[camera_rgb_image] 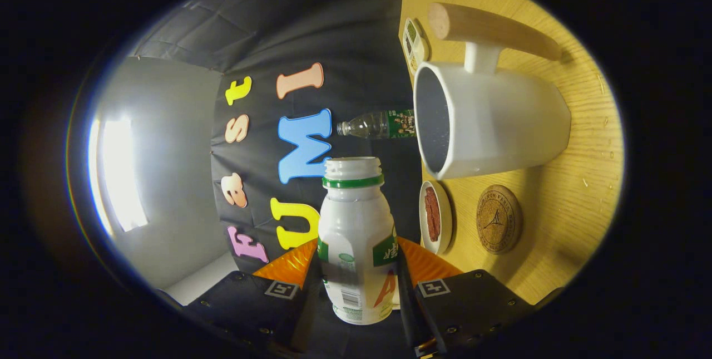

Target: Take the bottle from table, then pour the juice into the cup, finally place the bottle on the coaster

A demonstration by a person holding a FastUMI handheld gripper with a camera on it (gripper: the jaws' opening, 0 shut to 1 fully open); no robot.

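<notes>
My gripper point(357, 270) is shut on a small white bottle point(356, 225) with a green neck ring, gripped at its lower body between both fingers. The bottle's cap is off and its open mouth point(353, 165) points ahead. The whole view is rolled sideways, so the wooden table point(578, 192) stands on edge and the bottle lies tipped over relative to it. A white cup point(500, 119) with a wooden handle point(489, 28) stands on the table, its opening just beyond and beside the bottle's mouth. I see no juice stream. A round cork coaster point(498, 219) lies beside the cup.
A small white dish point(435, 217) with something reddish brown in it sits between the coaster and the table's edge. A clear plastic bottle point(378, 124) with a green label stands behind the cup. A small white and yellow object point(415, 43) lies near the handle.
</notes>
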